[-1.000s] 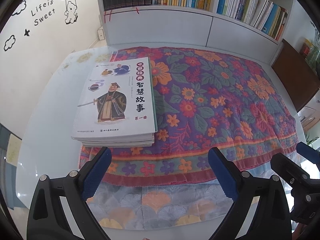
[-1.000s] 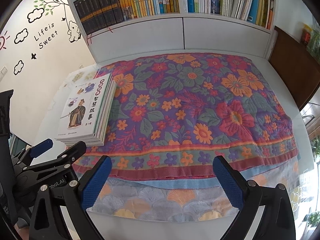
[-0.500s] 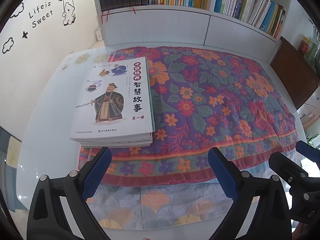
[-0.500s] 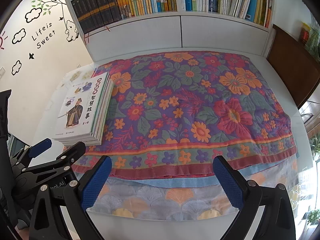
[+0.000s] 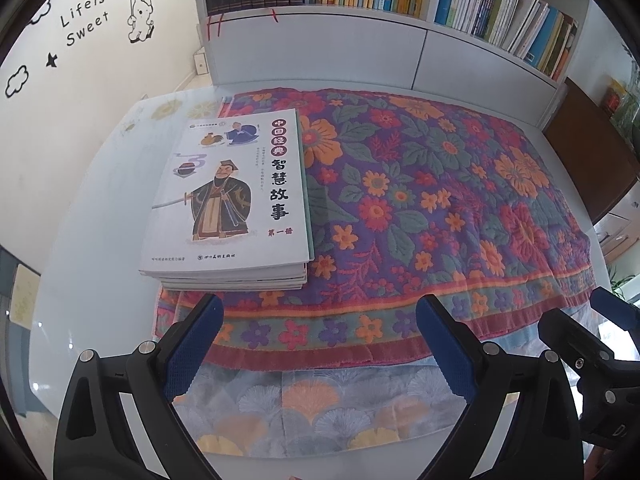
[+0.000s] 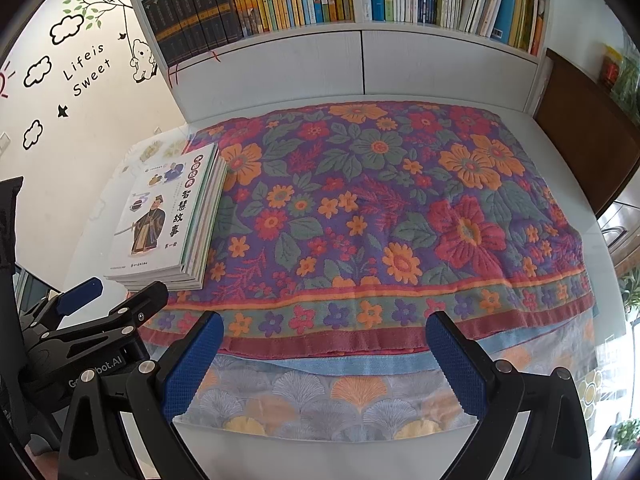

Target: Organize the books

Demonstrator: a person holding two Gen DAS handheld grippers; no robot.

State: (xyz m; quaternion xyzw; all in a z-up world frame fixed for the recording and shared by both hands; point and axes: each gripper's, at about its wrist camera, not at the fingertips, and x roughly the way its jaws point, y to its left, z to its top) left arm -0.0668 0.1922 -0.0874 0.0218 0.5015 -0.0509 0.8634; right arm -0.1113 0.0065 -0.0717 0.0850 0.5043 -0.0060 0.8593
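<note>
A stack of several thin white books [image 5: 232,196] lies flat on the left side of the flowered cloth [image 5: 420,208], its top cover showing a robed man with a sword. My left gripper [image 5: 320,344] hovers open just short of the stack's near edge, holding nothing. In the right wrist view the same stack [image 6: 168,220] sits far left, and my right gripper [image 6: 324,356] stands open over the cloth's near border, empty. The left gripper [image 6: 104,304] shows there at the lower left.
A white bookshelf [image 5: 360,20] filled with upright books runs along the far side of the white table [image 5: 100,200]. A dark wooden cabinet [image 5: 592,152] stands at the right. A lighter fan-patterned cloth [image 5: 320,412] lies under the flowered one at the near edge.
Both grippers have drifted slightly forward and down toward the table; the stack sits a little lower and larger in the left wrist view. Both stay open.
</note>
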